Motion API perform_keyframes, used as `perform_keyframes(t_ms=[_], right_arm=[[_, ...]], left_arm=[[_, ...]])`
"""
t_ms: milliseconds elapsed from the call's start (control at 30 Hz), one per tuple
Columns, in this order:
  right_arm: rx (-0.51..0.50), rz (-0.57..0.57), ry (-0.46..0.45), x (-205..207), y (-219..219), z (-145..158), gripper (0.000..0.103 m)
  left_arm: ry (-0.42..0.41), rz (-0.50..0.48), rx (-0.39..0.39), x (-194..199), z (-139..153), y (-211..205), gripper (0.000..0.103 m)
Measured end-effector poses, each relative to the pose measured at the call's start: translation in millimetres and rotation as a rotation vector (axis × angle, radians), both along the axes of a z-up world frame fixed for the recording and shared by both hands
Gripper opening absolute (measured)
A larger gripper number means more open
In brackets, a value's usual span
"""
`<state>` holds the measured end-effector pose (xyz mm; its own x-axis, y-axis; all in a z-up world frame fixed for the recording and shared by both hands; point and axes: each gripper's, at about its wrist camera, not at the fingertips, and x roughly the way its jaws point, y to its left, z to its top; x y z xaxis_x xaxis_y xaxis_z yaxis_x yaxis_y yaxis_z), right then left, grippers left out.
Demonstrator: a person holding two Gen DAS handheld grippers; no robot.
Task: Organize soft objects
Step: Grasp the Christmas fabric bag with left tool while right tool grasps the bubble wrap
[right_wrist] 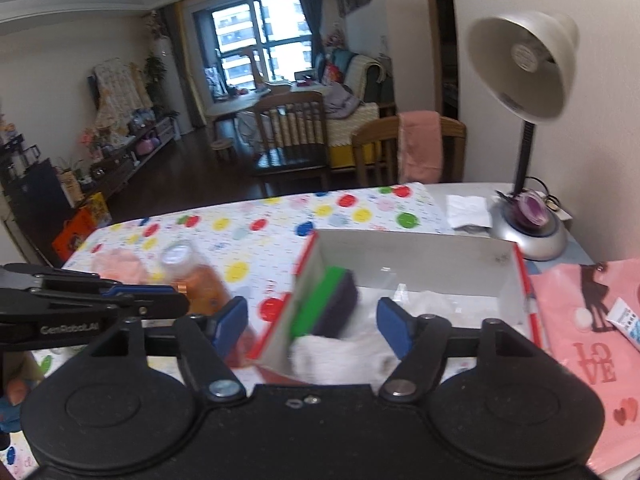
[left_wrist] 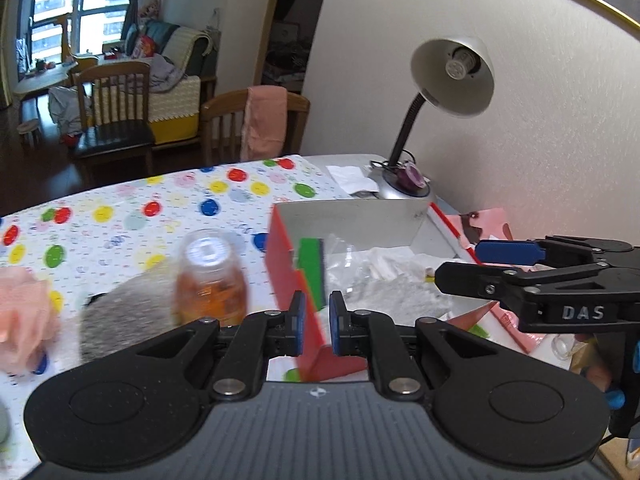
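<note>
A red cardboard box with a grey inside stands on the dotted tablecloth. A green and dark sponge leans against its left wall, beside white soft cloth and clear plastic. My left gripper is shut and empty, hovering left of the box near an orange bottle. My right gripper is open above the box, its pads clear of the sponge. A pink soft puff and a grey fuzzy thing lie to the left.
A desk lamp stands behind the box by the wall, with a white tissue near its base. A pink bag with a small tube lies right of the box. Wooden chairs stand past the table's far edge.
</note>
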<state>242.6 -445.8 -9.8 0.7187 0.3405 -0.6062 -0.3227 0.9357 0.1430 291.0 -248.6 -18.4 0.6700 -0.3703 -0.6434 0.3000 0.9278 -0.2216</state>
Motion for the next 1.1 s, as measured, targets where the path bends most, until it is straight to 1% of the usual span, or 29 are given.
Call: perform_keyframes(t_ms=[200, 367, 400, 433, 467, 500, 533, 600, 633, 667, 700, 733, 833, 933, 1100], right_arm=[[0.018, 0.055, -0.005, -18, 43, 2, 0.075], [0.005, 0.094, -0.013, -31, 81, 0, 0.079], [0.005, 0.100, -0.010, -33, 88, -1, 0.079], [0.005, 0.107, -0.006, -36, 95, -3, 0.079], [0.004, 0.113, -0.003, -37, 102, -5, 0.079], [0.002, 0.116, 0.000, -40, 109, -6, 0.079], [0.002, 0.120, 0.005, -41, 115, -8, 0.080], [0.001, 0.126, 0.013, -43, 127, -11, 0.080], [-0.002, 0.129, 0.015, -45, 133, -13, 0.080], [-0.005, 0.130, 0.018, -46, 138, -14, 0.080], [-0.006, 0.132, 0.022, -46, 143, -16, 0.080], [-0.008, 0.135, 0.025, -48, 148, -18, 0.081], [-0.020, 0.144, 0.029, -52, 164, -22, 0.084], [-0.030, 0.156, 0.041, -50, 182, -26, 0.085], [-0.035, 0.178, 0.059, -42, 212, -32, 0.090]], left_arm=[[-0.020, 0.034, 0.011, -24, 4, 43, 0.011], [-0.007, 0.066, -0.015, -38, 2, 82, 0.013], [-0.004, 0.071, -0.019, -41, 1, 90, 0.019], [-0.001, 0.079, -0.019, -43, 0, 98, 0.031], [0.001, 0.088, -0.020, -46, -1, 106, 0.038], [0.001, 0.097, -0.023, -48, -1, 114, 0.053], [0.001, 0.105, -0.028, -50, -2, 122, 0.059], [-0.001, 0.122, -0.037, -56, -4, 137, 0.059], [-0.006, 0.129, -0.036, -59, -4, 144, 0.061], [-0.009, 0.134, -0.031, -62, -5, 151, 0.064], [-0.012, 0.141, -0.027, -65, -6, 158, 0.072], [-0.013, 0.152, -0.025, -67, -6, 166, 0.077], [-0.030, 0.189, -0.023, -77, -7, 191, 0.082], [-0.046, 0.221, -0.004, -84, -7, 215, 0.085], [-0.041, 0.275, -0.009, -91, -12, 257, 0.087]])
